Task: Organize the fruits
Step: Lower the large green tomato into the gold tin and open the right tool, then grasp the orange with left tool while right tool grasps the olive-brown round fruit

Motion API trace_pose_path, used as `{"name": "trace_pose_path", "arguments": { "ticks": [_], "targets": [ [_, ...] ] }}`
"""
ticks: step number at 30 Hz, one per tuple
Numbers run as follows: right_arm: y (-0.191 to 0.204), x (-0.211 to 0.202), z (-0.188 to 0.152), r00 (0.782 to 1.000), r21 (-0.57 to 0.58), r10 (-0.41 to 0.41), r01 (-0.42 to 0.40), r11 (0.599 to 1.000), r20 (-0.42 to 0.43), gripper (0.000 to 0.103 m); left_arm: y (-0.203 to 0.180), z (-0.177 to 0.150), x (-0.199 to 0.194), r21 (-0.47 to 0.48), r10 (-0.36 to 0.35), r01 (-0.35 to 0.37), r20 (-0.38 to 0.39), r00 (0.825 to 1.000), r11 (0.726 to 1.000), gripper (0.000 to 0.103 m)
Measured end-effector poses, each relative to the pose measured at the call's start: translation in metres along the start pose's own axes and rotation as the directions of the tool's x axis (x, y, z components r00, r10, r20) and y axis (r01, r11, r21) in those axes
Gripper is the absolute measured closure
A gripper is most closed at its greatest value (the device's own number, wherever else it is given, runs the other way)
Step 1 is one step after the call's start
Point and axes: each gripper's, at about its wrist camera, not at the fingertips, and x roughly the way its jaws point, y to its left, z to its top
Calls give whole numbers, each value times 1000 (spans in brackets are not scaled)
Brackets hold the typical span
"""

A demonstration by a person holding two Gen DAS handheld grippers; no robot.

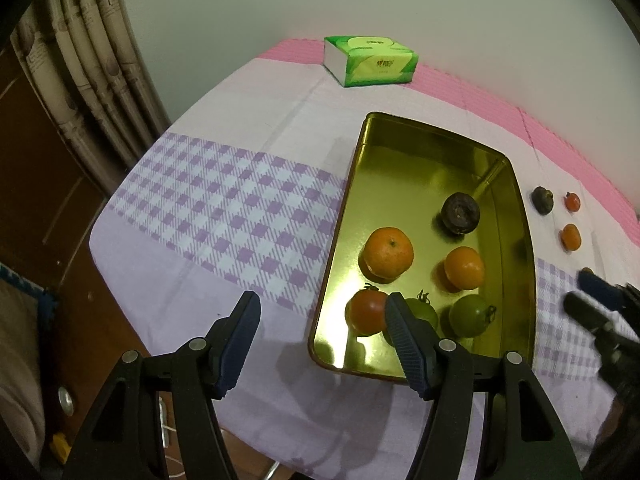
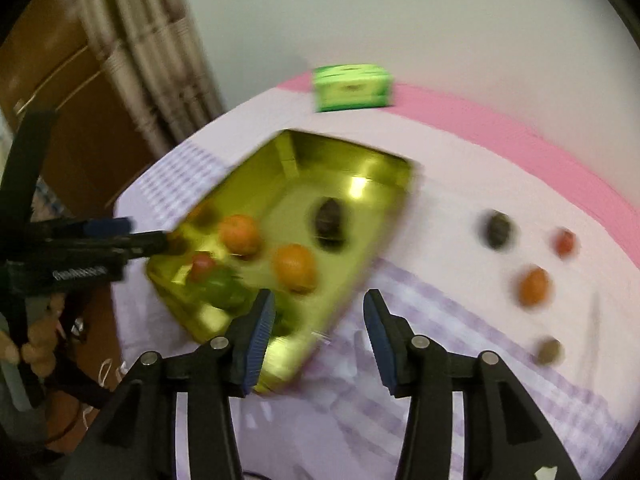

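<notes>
A gold metal tray (image 1: 516, 216) (image 2: 376, 216) lies on the tablecloth. It holds two oranges (image 1: 387, 254) (image 1: 464, 268), a dark fruit (image 1: 460, 213), a red tomato (image 1: 366, 311) and two green tomatoes (image 1: 472, 315). On the cloth right of the tray lie a dark fruit (image 1: 543, 200) (image 2: 497, 229), a small red tomato (image 1: 572, 201) (image 2: 565, 242), an orange (image 1: 571, 237) (image 2: 534, 286) and a brownish fruit (image 2: 550, 351). My left gripper (image 1: 320, 308) is open and empty above the tray's near left corner. My right gripper (image 2: 320, 306) is open and empty over the tray's near right edge; its view is motion-blurred.
A green tissue pack (image 1: 370, 60) (image 2: 352, 88) sits at the table's far edge by the wall. The table's left edge drops off toward curtains (image 1: 88, 60) and a wooden door. The left half of the checked cloth (image 1: 224, 200) is bare.
</notes>
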Motion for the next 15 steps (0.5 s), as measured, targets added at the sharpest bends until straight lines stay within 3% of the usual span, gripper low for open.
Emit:
{"name": "trace_pose_path", "arguments": {
  "ticks": [8, 15],
  "targets": [
    [-114, -11, -43, 980, 202, -193, 199, 959, -51, 59, -13, -2, -1, 57, 31, -32, 20, 999, 998, 37],
    [-135, 7, -45, 976, 233, -214, 216, 948, -37, 60, -50, 1, -6, 153, 3, -8, 34, 999, 988, 37]
  ]
}}
